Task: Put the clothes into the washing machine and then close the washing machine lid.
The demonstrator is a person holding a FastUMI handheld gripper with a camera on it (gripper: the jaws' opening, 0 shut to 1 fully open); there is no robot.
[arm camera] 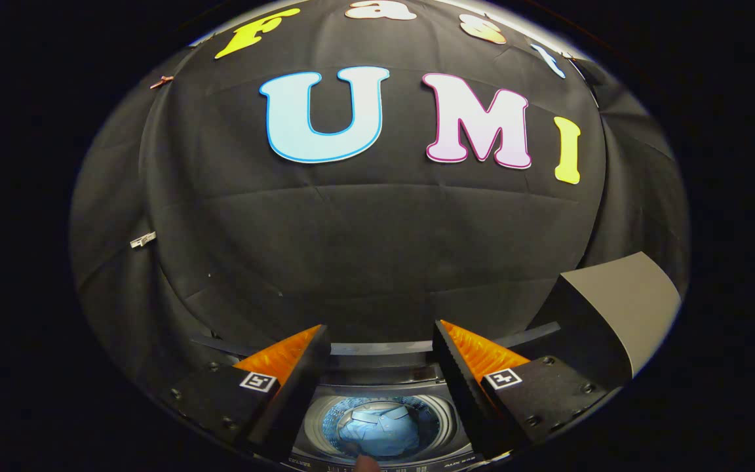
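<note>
Below and between my fingers lies the washing machine's open top (377, 383), with its round drum (381, 426) showing. A light blue shirt (377, 432) lies crumpled inside the drum. My gripper (381, 334) hovers above the machine, open, with nothing between its fingers (299, 373). The machine's lid stands raised at the back; its thin edge (377, 347) runs across just beyond the fingertips.
The black cloth wall (377, 249) hangs close behind the machine. A grey panel (626, 308) stands to the right of the right finger. A fingertip of a person (367, 464) shows at the machine's near rim.
</note>
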